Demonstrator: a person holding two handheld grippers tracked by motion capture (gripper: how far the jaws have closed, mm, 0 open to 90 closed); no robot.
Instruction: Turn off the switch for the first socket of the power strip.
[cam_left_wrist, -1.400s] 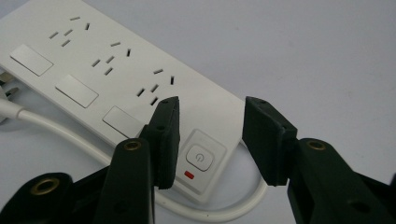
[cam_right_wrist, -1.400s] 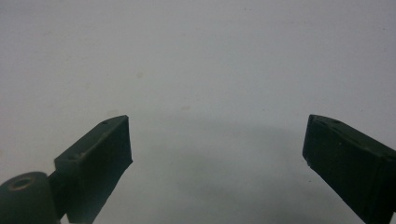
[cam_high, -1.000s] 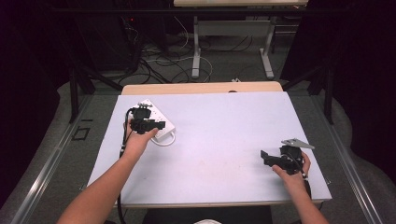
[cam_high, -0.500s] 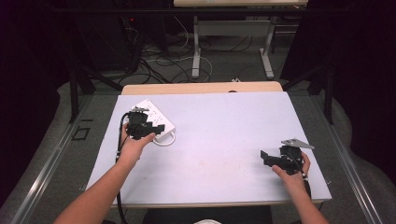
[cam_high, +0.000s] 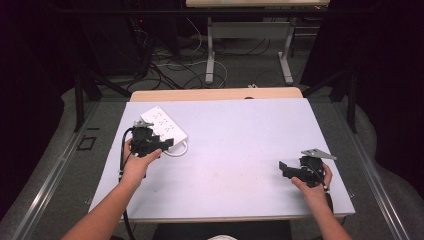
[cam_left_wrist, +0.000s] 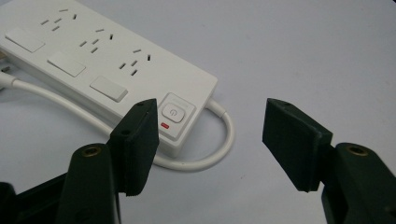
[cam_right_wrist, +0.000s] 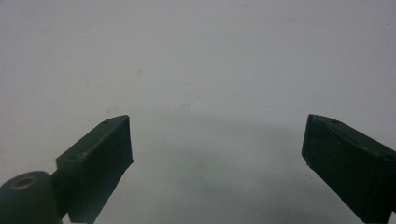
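Power strip (cam_high: 164, 129), white with three sets of sockets and a row of rocker switches, lies at an angle on the far left part of the pale table (cam_high: 235, 150), and the left gripper (cam_high: 161, 145) sits right at its near end. In the left gripper view the strip (cam_left_wrist: 100, 65) runs away up and to the left of the jaws, and its end with the round power button (cam_left_wrist: 173, 113) and a small red mark is just beyond and beside the tip of the left-hand jaw. That jaw overlaps the strip's near corner in the picture; whether it touches cannot be told. The white cable (cam_left_wrist: 205, 156) leaves this end of the strip, loops round in front of the jaws and runs back along the strip's near side. The jaws have just been opening and stand moderately wide, with bare table and a bend of cable between them, nothing gripped. The left hand (cam_high: 136, 165) holds the gripper from behind, its black cord trailing toward the table's near edge.

Well apart to the right, the right gripper (cam_high: 286, 169) rests low over the table near the right edge, held by the right hand (cam_high: 312, 182), a grey three-cornered plate on top. Its jaws (cam_right_wrist: 217, 172) are spread wide over blank table surface, holding nothing.
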